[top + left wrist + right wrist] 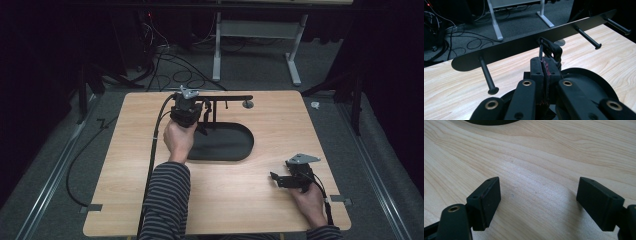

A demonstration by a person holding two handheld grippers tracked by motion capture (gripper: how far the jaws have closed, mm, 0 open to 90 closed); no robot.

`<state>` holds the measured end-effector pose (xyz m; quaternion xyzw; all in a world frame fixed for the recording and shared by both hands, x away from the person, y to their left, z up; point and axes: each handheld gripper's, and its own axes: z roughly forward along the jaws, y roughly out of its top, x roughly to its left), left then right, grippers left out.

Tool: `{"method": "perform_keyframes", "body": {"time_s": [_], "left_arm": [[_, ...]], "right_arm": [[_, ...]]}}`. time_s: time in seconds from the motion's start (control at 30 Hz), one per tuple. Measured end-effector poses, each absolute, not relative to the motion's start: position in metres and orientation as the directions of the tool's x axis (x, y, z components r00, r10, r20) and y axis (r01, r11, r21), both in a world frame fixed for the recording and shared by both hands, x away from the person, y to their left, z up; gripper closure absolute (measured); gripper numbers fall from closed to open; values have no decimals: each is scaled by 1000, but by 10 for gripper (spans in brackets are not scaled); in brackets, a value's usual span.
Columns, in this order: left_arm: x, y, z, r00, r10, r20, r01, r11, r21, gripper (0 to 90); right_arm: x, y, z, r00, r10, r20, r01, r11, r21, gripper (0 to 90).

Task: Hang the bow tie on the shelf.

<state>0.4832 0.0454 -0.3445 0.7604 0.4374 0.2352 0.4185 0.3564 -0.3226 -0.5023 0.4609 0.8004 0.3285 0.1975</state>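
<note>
A black rack stands on an oval black base [222, 142] at the table's middle; its long flat bar [225, 98] carries several pegs. My left gripper [201, 119] is up against the bar, shut on a small black looped strap [552, 48] whose loop sits just in front of the bar [519, 47]. The left gripper's jaws [543, 61] press together with the strap's thin end pinched between them. Pegs [487, 77] [587, 37] stick out on either side of the strap. My right gripper [275, 178] rests low at the table's front right, open [537, 195], with nothing between its fingers.
The wooden table [260, 205] is bare around the rack. The base's rim [491, 122] lies beyond the right gripper. Behind the table are cables on the floor [175, 75] and a white desk frame [217, 45]. The left gripper's cable [155, 145] trails along the left forearm.
</note>
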Motion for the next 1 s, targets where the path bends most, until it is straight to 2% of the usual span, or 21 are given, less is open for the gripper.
{"method": "perform_keyframes", "body": {"time_s": [0.33,0.4,0.53,0.7,1.0], "left_arm": [[481,46,-345,502,865,15,473,-289,832,846],[480,48,-344,504,864,5,471,-280,836,814],[475,52,-346,522,853,-10,453,-267,850,808],[468,57,-349,529,849,-15,473,-280,835,764],[447,82,-340,535,843,-59,471,-240,849,718]], "right_arm": [[356,-323,-502,-496,868,-12,609,358,707,206],[356,-323,-502,-496,868,-12,609,358,707,206],[356,-322,-502,-495,869,-12,609,357,708,206],[356,-322,-502,-496,868,-13,608,358,709,206],[356,-323,-502,-496,868,-13,609,358,708,206]]}}
